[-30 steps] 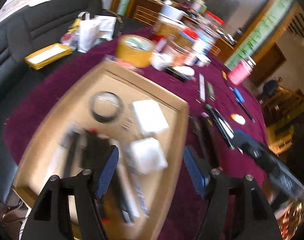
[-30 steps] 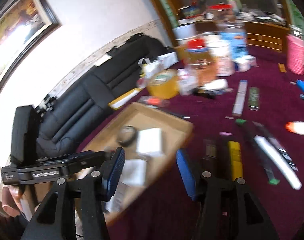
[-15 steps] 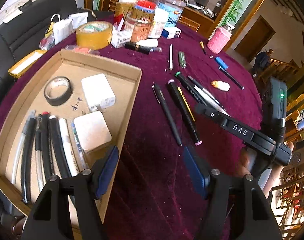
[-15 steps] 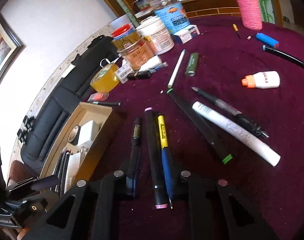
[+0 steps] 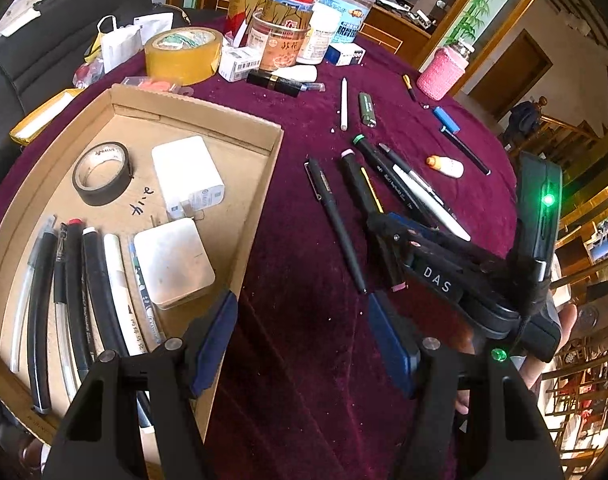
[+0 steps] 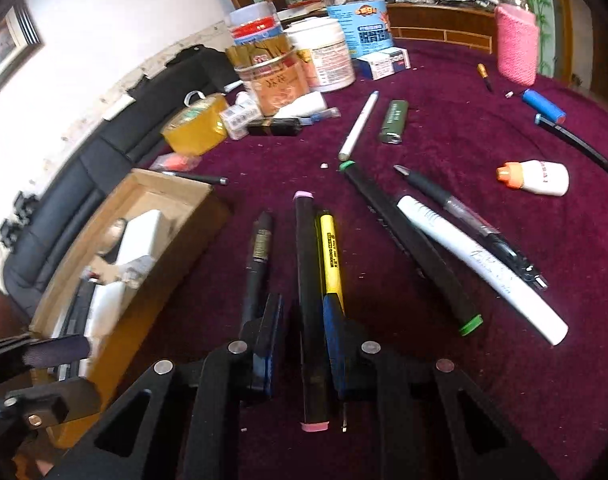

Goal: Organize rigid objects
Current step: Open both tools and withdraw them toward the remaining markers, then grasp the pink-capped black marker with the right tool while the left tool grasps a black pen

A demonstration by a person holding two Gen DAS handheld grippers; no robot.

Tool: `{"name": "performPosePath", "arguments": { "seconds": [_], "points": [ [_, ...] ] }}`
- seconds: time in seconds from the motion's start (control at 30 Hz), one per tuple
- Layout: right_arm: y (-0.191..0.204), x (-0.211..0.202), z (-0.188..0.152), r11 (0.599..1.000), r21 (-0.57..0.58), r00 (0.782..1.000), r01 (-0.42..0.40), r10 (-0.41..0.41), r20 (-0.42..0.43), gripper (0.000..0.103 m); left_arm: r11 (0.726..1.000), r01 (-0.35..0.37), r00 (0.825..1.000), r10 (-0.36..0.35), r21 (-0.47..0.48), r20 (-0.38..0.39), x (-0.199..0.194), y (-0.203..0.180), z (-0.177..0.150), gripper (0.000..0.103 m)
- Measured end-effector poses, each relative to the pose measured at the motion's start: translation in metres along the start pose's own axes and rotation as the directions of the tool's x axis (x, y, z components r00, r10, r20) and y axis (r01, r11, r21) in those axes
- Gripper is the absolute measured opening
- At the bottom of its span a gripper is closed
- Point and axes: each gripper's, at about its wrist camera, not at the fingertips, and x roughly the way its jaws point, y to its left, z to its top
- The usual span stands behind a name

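Observation:
The black marker with pink ends (image 6: 309, 280) lies on the maroon cloth, with a yellow and blue pen (image 6: 329, 248) tight against its right side. My right gripper (image 6: 304, 308) is low over them, its jaws narrow and astride the marker. A strip of cloth shows between the left pad (image 6: 273, 332) and the marker. In the left wrist view the right gripper (image 5: 386, 230) sits on the pen cluster. My left gripper (image 5: 304, 332) hangs open over the cloth by the cardboard tray (image 5: 264, 184) with nothing between its fingers. The tray holds several pens (image 5: 84, 292), black tape and white boxes.
A thin black pen (image 6: 258, 256) lies left of the marker. A green-capped marker (image 6: 408, 248), a white marker (image 6: 476, 268) and a clear pen lie to the right. Beyond are a lighter (image 6: 394, 120), a small white bottle (image 6: 538, 178), yellow tape (image 5: 182, 54) and jars (image 5: 280, 40).
My right gripper has narrowed its jaws and come down onto the black marker and the yellow pen. My left gripper has shifted from over the tray to its right edge and stayed open.

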Motion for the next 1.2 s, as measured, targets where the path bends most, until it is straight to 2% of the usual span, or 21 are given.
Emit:
{"name": "performPosePath", "arguments": {
  "seconds": [0.3,0.4,0.53,0.6,0.73,0.83,0.9,0.97,1.13,1.2],
  "points": [
    [0.006,0.007,-0.003,0.999,-0.035,0.999,0.023,-0.024,-0.033,0.016,1.000,0.002,1.000,-0.002,0.011,-0.001,0.002,-0.005,0.004,0.066],
    [0.000,0.000,-0.001,1.000,0.009,1.000,-0.018,0.019,-0.023,0.016,1.000,-0.005,1.000,0.005,0.014,0.000,0.006,-0.007,0.007,0.066],
    [-0.015,-0.023,0.003,0.990,0.091,0.993,-0.111,0.108,0.041,0.016,0.999,-0.010,1.000,0.010,0.032,-0.008,0.014,-0.017,0.013,0.066],
    [-0.021,-0.028,0.003,0.984,0.126,0.991,-0.124,0.118,0.060,0.016,0.998,-0.024,1.000,0.025,0.053,-0.015,0.023,-0.025,0.018,0.066],
    [-0.028,-0.036,0.004,0.975,0.178,0.988,-0.132,0.116,0.097,0.016,0.998,-0.014,0.998,0.017,0.057,-0.062,0.047,-0.035,0.030,0.052],
    [-0.034,-0.046,0.005,0.971,0.201,0.985,-0.127,0.101,0.137,0.016,0.999,-0.036,0.997,0.038,0.037,-0.070,0.062,-0.035,0.041,0.050],
    [-0.039,-0.049,0.005,0.966,0.223,0.984,-0.129,0.097,0.151,0.016,0.999,-0.051,0.996,0.052,0.020,-0.076,0.071,-0.035,0.047,0.044],
    [-0.043,-0.050,0.007,0.963,0.237,0.984,-0.127,0.092,0.153,0.016,0.998,-0.060,0.993,0.062,0.016,-0.097,0.081,-0.035,0.054,0.033],
    [-0.044,-0.051,0.006,0.960,0.244,0.983,-0.139,0.103,0.155,0.016,0.996,-0.085,0.989,0.088,0.033,-0.119,0.102,-0.041,0.062,0.030],
    [-0.043,-0.052,0.006,0.961,0.238,0.982,-0.141,0.105,0.157,0.016,0.993,-0.107,0.988,0.111,0.043,-0.107,0.103,-0.043,0.063,0.023]
  ]
}}
